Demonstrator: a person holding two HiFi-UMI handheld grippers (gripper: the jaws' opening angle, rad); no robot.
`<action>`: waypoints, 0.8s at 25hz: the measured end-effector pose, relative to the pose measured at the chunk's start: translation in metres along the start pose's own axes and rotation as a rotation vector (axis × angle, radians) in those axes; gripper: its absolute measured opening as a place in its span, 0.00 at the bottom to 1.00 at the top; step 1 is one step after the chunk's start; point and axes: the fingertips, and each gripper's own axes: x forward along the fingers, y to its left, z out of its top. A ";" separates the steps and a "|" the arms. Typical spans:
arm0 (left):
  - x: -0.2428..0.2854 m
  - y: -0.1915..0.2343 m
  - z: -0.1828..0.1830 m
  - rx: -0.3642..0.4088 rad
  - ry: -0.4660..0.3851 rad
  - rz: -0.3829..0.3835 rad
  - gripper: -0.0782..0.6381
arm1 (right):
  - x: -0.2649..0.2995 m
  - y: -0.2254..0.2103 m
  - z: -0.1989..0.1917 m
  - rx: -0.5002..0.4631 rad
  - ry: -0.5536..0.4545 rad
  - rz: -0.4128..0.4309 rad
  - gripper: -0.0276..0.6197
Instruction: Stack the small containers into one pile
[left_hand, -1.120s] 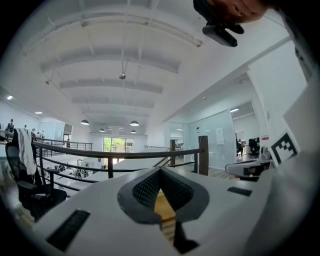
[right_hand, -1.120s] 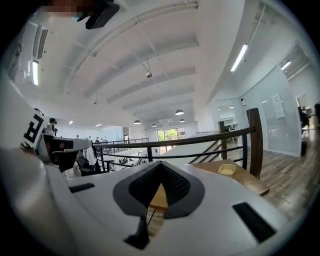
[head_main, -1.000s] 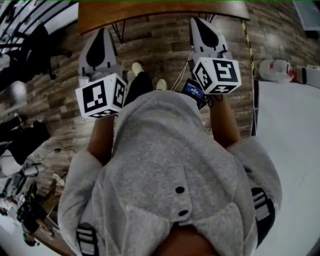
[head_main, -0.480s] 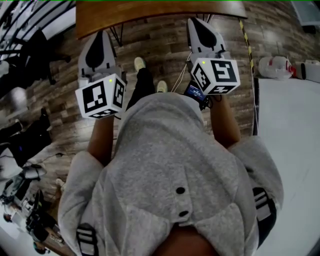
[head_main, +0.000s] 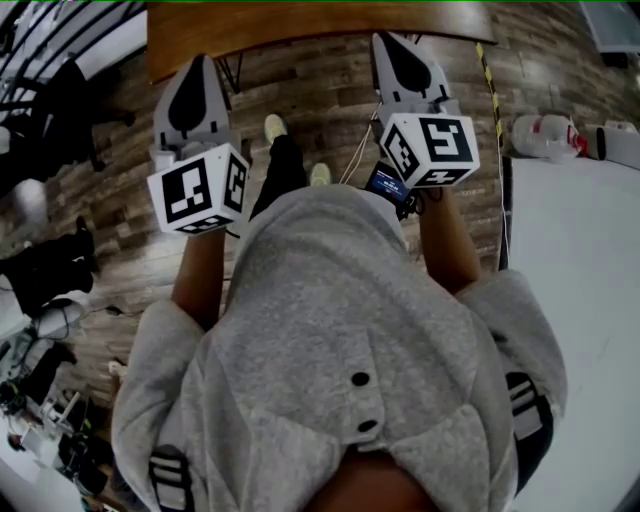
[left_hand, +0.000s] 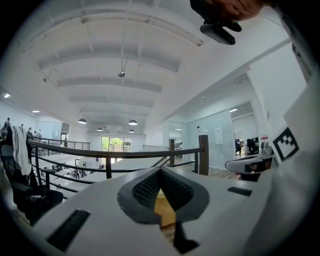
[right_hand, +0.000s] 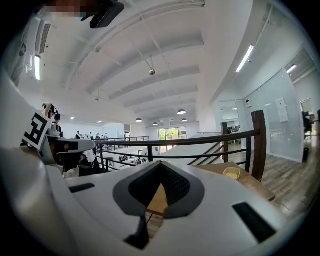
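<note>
One small pale yellow container (right_hand: 231, 173) shows in the right gripper view, sitting on the wooden table (right_hand: 235, 182) to the right of my jaws. In the head view the table (head_main: 300, 22) is a brown strip along the top edge, and no containers show on it. My left gripper (head_main: 196, 62) and right gripper (head_main: 383, 38) are held out level in front of the grey hoodie, their tips at the table's near edge. In the gripper views the left gripper (left_hand: 161, 171) and right gripper (right_hand: 161, 164) have fingertips that meet, with nothing between them.
A dark railing (right_hand: 200, 141) runs behind the table, with an open office hall beyond. White jugs (head_main: 545, 135) lie on the wood floor at the right beside a white floor area (head_main: 580, 280). Chairs and clutter (head_main: 40, 280) stand at the left.
The table edge has come lower and wider in the head view as the person steps toward it. Both grippers moved forward with it, jaws unchanged.
</note>
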 end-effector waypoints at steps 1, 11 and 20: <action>0.004 0.000 -0.001 -0.001 0.003 -0.001 0.12 | 0.004 -0.001 -0.001 0.001 0.004 0.004 0.06; 0.062 0.031 0.005 0.002 0.010 0.002 0.12 | 0.075 -0.003 0.011 -0.051 0.020 0.037 0.06; 0.124 0.083 -0.002 -0.022 0.038 0.015 0.12 | 0.157 -0.007 0.015 -0.039 0.049 0.044 0.06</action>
